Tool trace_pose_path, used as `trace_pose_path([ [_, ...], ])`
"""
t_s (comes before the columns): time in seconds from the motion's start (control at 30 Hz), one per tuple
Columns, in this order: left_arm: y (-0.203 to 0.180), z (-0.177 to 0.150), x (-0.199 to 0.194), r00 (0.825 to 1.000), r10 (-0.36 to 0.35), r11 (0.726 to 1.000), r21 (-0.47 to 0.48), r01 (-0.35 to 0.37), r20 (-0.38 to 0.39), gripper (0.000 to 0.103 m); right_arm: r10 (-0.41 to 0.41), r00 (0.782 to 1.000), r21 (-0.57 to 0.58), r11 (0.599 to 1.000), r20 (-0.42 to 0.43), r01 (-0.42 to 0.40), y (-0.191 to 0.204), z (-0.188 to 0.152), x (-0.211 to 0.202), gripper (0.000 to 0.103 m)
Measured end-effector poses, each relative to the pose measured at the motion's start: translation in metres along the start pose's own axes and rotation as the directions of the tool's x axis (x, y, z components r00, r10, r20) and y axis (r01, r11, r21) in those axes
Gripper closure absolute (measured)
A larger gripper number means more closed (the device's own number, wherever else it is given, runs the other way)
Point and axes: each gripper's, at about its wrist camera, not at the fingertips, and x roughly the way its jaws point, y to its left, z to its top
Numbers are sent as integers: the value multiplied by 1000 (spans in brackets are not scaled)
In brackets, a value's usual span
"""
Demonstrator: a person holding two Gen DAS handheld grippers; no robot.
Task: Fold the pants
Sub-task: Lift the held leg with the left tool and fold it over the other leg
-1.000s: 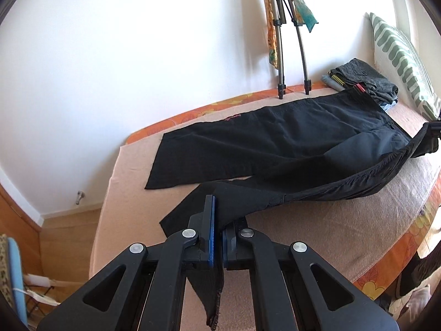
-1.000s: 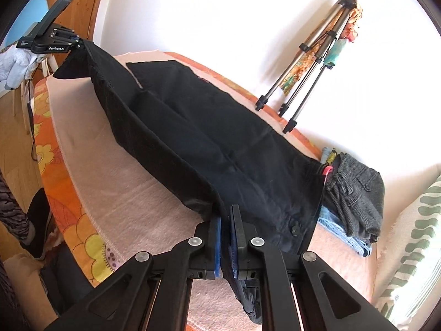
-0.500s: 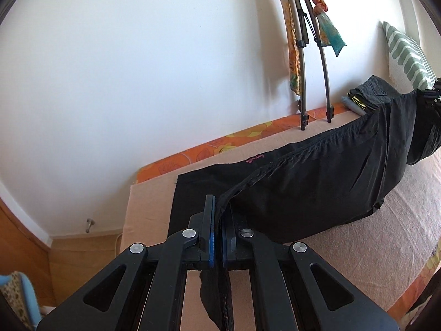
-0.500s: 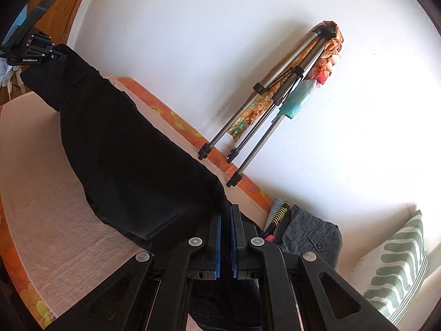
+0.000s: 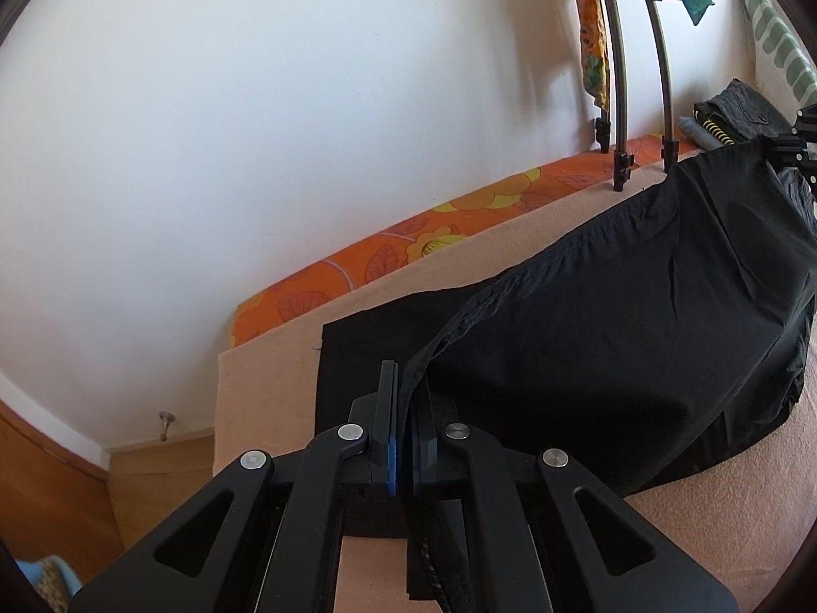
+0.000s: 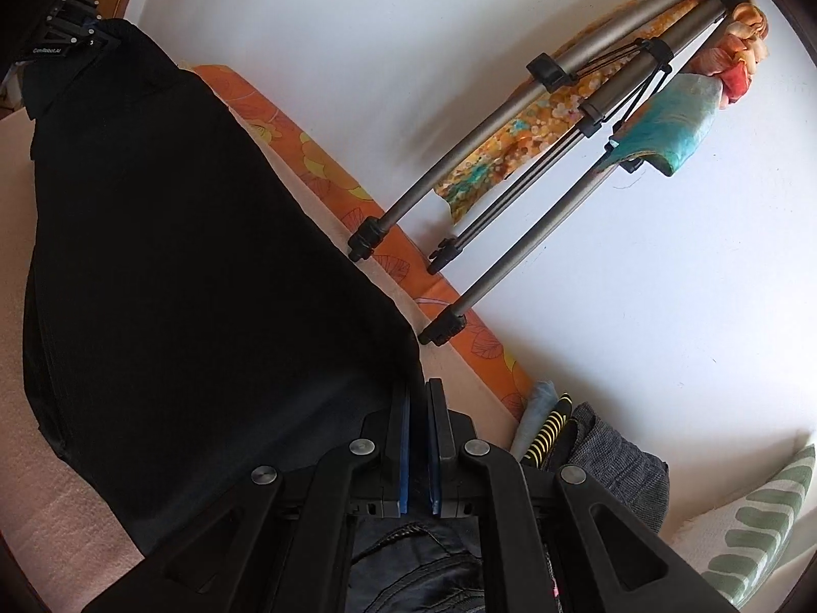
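Black pants (image 5: 638, 337) lie lengthwise on the beige bed cover (image 5: 265, 373). One leg is lifted and carried over the other, its edge stretched between my two grippers. My left gripper (image 5: 403, 408) is shut on the hem end of that leg. My right gripper (image 6: 419, 424) is shut on the waist end; the pants (image 6: 194, 281) hang from it as a dark sheet. The right gripper also shows at the far right of the left wrist view (image 5: 796, 148), and the left gripper at the top left of the right wrist view (image 6: 66, 36).
A tripod (image 6: 510, 194) draped with coloured cloths stands on the bed against the white wall. Folded grey clothes (image 6: 607, 460) and a green-patterned pillow (image 6: 766, 521) lie at the waist end. An orange flowered sheet (image 5: 434, 240) edges the bed. Wooden floor (image 5: 153, 480) lies beyond the bed's end.
Both grippers have carried the lifted leg up and toward the wall, over the other leg. The cloth now hangs taut between them, covering most of the lower leg.
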Motion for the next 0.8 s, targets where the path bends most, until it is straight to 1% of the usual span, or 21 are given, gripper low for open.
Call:
trace_pose_path([
  [0.2, -3, 11, 49, 998, 13, 999, 35, -11, -55, 100, -4, 998, -15, 1000, -59, 3, 1, 8, 55, 100],
  [0.3, -6, 16, 70, 997, 18, 999, 47, -14, -78, 96, -13, 996, -27, 1000, -93, 11, 5, 7, 75, 100],
  [0.4, -6, 19, 86, 995, 20, 999, 42, -16, -95, 94, -12, 993, -11, 1000, -114, 10, 4, 3, 89, 100],
  [0.53, 9, 20, 96, 994, -9, 999, -33, 5, -105, 75, -7, 991, -11, 1000, -134, 6, 6, -1, 100, 100],
  [0.6, 19, 20, 94, 995, -26, 997, -75, 19, -94, 71, -3, 991, -5, 1000, -137, 2, 6, -2, 102, 100],
  [0.67, 27, 20, 89, 997, -14, 996, -89, 7, -80, 61, 0, 990, -3, 1000, -140, 0, 6, -2, 104, 100],
  [0.7, 33, 20, 87, 997, -9, 995, -99, 1, -76, 59, 0, 990, -2, 1000, -142, 0, 5, -1, 105, 99],
  [0.73, 41, 19, 87, 997, -17, 992, -123, 8, -75, 56, 5, 990, 2, 1000, -142, -4, 4, 1, 108, 96],
  [0.8, 57, 20, 86, 996, -17, 986, -168, 2, -90, 55, 22, 988, 28, 999, -150, -18, 1, 2, 110, 81],
])
